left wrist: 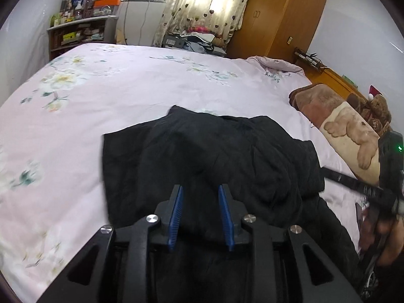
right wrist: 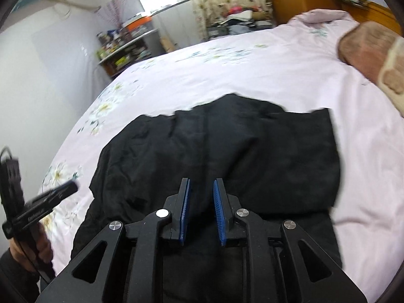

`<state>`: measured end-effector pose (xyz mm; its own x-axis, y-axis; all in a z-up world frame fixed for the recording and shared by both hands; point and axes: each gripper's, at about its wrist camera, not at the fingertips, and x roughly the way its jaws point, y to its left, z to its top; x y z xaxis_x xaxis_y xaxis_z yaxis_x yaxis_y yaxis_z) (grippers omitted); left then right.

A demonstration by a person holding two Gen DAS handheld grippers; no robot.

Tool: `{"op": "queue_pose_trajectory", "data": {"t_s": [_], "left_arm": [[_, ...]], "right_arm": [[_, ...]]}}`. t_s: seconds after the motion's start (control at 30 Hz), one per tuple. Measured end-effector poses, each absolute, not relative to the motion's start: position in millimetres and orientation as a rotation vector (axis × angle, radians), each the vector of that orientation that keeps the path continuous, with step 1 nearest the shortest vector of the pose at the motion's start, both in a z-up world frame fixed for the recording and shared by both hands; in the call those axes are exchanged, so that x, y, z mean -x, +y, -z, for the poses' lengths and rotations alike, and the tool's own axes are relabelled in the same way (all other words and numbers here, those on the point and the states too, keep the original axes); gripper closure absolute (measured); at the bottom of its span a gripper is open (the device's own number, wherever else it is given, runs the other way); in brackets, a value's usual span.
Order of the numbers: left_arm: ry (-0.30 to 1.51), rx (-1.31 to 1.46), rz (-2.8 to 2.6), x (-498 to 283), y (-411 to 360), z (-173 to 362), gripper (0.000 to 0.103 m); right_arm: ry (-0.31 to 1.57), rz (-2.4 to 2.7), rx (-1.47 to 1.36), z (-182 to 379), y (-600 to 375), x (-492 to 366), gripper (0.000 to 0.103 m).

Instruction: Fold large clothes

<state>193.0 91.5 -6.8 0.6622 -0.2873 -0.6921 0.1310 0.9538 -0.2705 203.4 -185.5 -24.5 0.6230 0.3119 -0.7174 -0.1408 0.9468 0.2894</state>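
Note:
A large black garment [left wrist: 202, 156] lies crumpled and partly folded on the pink floral bedspread [left wrist: 101, 88]. It also shows in the right wrist view [right wrist: 227, 151]. My left gripper [left wrist: 200, 189] is open, with blue pads apart, held just above the garment's near part. My right gripper [right wrist: 202, 184] is open too, hovering above the near middle of the garment. Nothing is between either pair of fingers. The other hand and its gripper handle show at the right edge of the left wrist view [left wrist: 378, 192] and the left edge of the right wrist view [right wrist: 38, 209].
A brown teddy-bear pillow [left wrist: 348, 123] lies on the bed's right side, also in the right wrist view [right wrist: 373, 53]. A wooden wardrobe [left wrist: 282, 12] and a cluttered shelf [left wrist: 78, 32] stand beyond the bed. The bedspread [right wrist: 227, 70] spreads wide around the garment.

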Motion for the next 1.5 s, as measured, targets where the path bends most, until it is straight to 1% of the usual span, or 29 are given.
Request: {"op": "queue_pose_trajectory", "data": {"t_s": [0.13, 0.23, 0.3, 0.37, 0.47, 0.5, 0.63, 0.7, 0.8, 0.87, 1.0, 1.2, 1.27, 1.33, 1.43, 1.5], "left_arm": [[0.920, 0.170, 0.252, -220.1, 65.2, 54.0, 0.072], [0.949, 0.211, 0.250, -223.7, 64.9, 87.9, 0.071], [0.944, 0.241, 0.246, -223.9, 67.5, 98.2, 0.070], [0.946, 0.231, 0.244, -226.1, 65.6, 99.0, 0.070], [0.958, 0.215, 0.248, -223.1, 65.4, 83.6, 0.071], [0.946, 0.214, 0.254, -216.8, 66.8, 74.3, 0.071], [0.870, 0.184, 0.298, -180.3, 70.1, 51.0, 0.071], [0.884, 0.164, 0.301, -171.7, 69.0, 57.0, 0.071], [0.987, 0.161, 0.256, -176.8, 68.8, 92.0, 0.071], [1.003, 0.166, 0.239, -180.9, 69.1, 105.8, 0.071], [1.002, 0.132, 0.230, -182.2, 62.7, 98.1, 0.071], [0.972, 0.123, 0.237, -158.1, 66.8, 73.6, 0.071], [0.955, 0.107, 0.239, -145.2, 70.0, 63.9, 0.071], [0.936, 0.098, 0.244, -129.2, 74.9, 54.0, 0.071], [0.911, 0.084, 0.244, -106.3, 77.9, 39.9, 0.063], [0.894, 0.074, 0.242, -89.7, 85.3, 33.0, 0.059]], "right_arm": [[0.914, -0.290, -0.161, 58.0, -158.7, -210.1, 0.084], [1.020, -0.234, -0.117, 106.8, -156.9, -224.3, 0.084], [1.029, -0.230, -0.112, 126.2, -159.7, -223.9, 0.087], [1.025, -0.227, -0.104, 134.9, -160.0, -222.0, 0.087], [1.035, -0.224, -0.133, 127.1, -163.7, -220.3, 0.087], [1.022, -0.223, -0.144, 117.2, -165.6, -214.8, 0.084], [0.942, -0.241, -0.132, 83.4, -168.2, -180.9, 0.084], [0.944, -0.253, -0.119, 84.5, -166.4, -171.1, 0.084], [1.009, -0.242, -0.061, 108.0, -156.8, -171.8, 0.084], [1.037, -0.232, -0.040, 122.3, -154.5, -176.6, 0.084], [1.034, -0.223, -0.045, 117.4, -153.0, -177.3, 0.084], [0.989, -0.203, -0.042, 87.3, -150.7, -153.9, 0.084], [0.966, -0.200, -0.038, 76.2, -151.2, -141.9, 0.081], [0.947, -0.195, -0.023, 63.6, -153.0, -126.3, 0.070], [0.925, -0.187, -0.011, 48.5, -158.3, -99.9, 0.068], [0.915, -0.180, -0.006, 42.5, -167.9, -80.0, 0.068]]}}
